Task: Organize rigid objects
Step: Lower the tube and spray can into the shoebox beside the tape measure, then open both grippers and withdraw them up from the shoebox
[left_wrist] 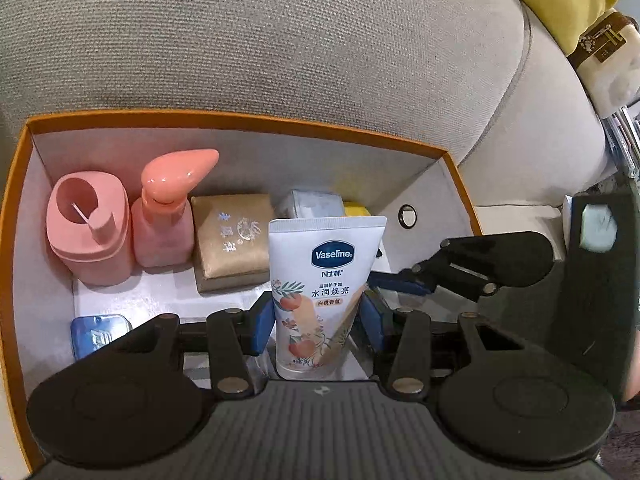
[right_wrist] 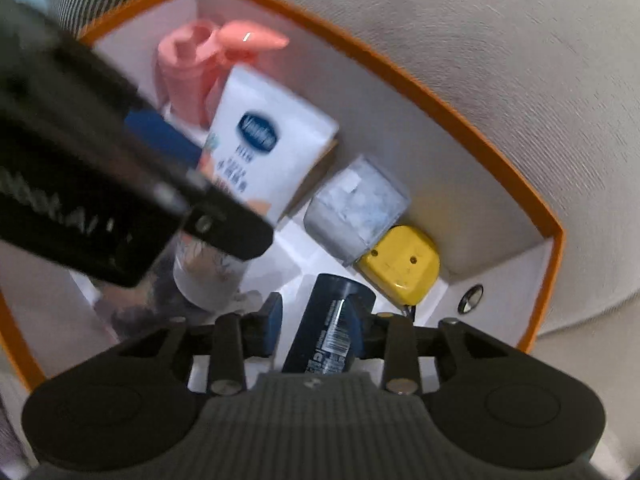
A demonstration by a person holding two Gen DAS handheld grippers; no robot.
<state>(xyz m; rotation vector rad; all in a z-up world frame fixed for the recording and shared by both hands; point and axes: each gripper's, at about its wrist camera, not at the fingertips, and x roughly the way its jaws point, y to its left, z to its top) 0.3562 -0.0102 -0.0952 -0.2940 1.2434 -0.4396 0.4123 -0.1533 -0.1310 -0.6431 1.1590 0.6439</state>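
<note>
Grey fabric sofa under orange-rimmed white cardboard box [left_wrist: 248, 120]. Already inside box: pink pump bottle [left_wrist: 162, 216], pink flip-top bottle [left_wrist: 90, 232], tan box [left_wrist: 232, 240], grey cube [right_wrist: 356, 208], yellow plastic case [right_wrist: 400, 264]. Left gripper [left_wrist: 318, 318] clamps white Vaseline tube [left_wrist: 324, 276] upright over box floor. Right gripper [right_wrist: 316, 326]: dark blue bottle [right_wrist: 328, 328] between its pads at box's near wall; grip unclear. Both items unplaced; judged nearly done.

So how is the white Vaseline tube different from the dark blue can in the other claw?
The Vaseline tube is white with a peach and flower print; the dark can is navy with a barcode label. The tube is flat and wide at its top end; the can looks round. The tube sits in the left claw, the can in the right claw, where the left pad looks slightly off it. Both are held over the same orange-rimmed box.
</note>
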